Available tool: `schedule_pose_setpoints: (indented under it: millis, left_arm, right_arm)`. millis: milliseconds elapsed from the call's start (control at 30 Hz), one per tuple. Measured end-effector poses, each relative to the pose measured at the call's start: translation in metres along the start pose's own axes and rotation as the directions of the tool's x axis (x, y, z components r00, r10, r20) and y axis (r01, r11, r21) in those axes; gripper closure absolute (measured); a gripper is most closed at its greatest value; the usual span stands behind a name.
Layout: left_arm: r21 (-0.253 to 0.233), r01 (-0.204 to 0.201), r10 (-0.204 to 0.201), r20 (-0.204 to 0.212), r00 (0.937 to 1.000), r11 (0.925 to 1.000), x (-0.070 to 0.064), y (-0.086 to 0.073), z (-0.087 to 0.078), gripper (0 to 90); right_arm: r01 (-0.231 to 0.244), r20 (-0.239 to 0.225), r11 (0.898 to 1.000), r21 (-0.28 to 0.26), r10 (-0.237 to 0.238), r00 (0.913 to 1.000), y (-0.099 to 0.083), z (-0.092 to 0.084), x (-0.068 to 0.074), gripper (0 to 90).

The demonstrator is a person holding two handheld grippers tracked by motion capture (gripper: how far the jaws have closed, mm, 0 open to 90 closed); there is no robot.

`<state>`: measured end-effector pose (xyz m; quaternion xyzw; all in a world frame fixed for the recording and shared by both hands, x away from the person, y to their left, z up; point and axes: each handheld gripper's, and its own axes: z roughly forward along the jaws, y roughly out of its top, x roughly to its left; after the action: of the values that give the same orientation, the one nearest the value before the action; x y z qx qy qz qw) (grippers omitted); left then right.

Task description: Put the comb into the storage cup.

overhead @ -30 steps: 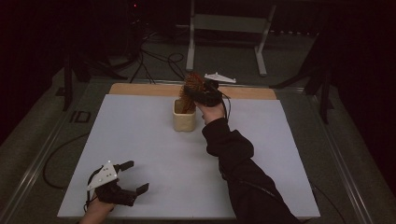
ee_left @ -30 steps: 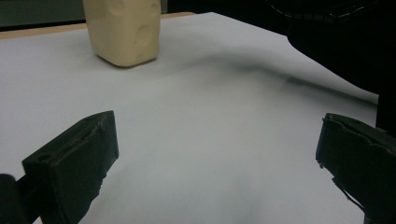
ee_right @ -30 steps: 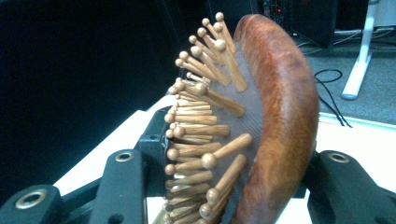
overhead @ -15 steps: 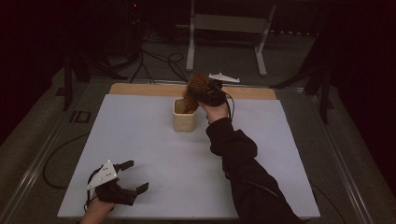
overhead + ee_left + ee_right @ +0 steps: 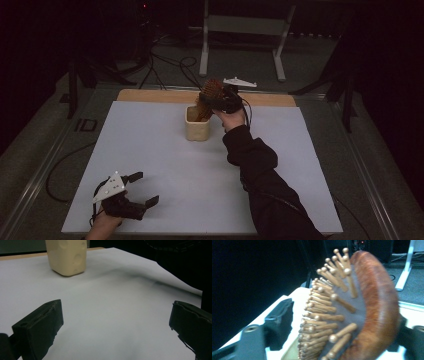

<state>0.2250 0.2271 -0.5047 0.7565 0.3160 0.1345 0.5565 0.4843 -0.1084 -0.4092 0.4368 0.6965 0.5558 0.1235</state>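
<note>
A wooden hairbrush (image 5: 206,96) with wooden pins stands head-up in a cream cup (image 5: 198,127) at the back middle of the table. My right gripper (image 5: 214,100) is at the brush head. Its jaws have just been opening, and they now stand open on either side of the brush head (image 5: 352,310). The left fingertip (image 5: 280,320) is clear of the pins. My left gripper (image 5: 145,188) rests near the front left edge, wide open with nothing between its fingers. The left gripper view looks past them to the cup (image 5: 67,257) farther off.
A white sheet (image 5: 150,150) covers the table, with a wooden strip (image 5: 150,95) along its back edge. A white metal stand (image 5: 240,25) and cables (image 5: 170,65) lie on the floor beyond. The person's dark sleeve (image 5: 260,170) crosses the right half.
The right hand and the brush have barely shifted at the cup. The left gripper has stayed where it was.
</note>
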Motion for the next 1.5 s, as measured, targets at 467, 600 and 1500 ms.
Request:
schedule_pose_setpoints:
  millis: [467,600,1500]
  left_arm:
    - [0.008,-0.002,0.002,0.002,1.0,1.0,0.0,0.001,0.001,0.0]
    - [0.01,0.0,0.0,0.0,1.0,1.0,0.001,0.001,0.001,0.0]
    - [0.017,0.006,-0.006,-0.005,1.0,0.9998,0.001,0.001,0.0,0.0]
  right_arm:
    - [0.066,0.002,0.996,0.058,-0.066,0.9978,-0.003,-0.008,-0.004,8.8]
    - [0.093,0.011,0.993,0.079,-0.094,0.9955,-0.003,-0.01,-0.004,8.8]
    - [0.193,0.017,0.974,0.121,-0.197,0.9803,-0.011,-0.045,-0.012,8.9]
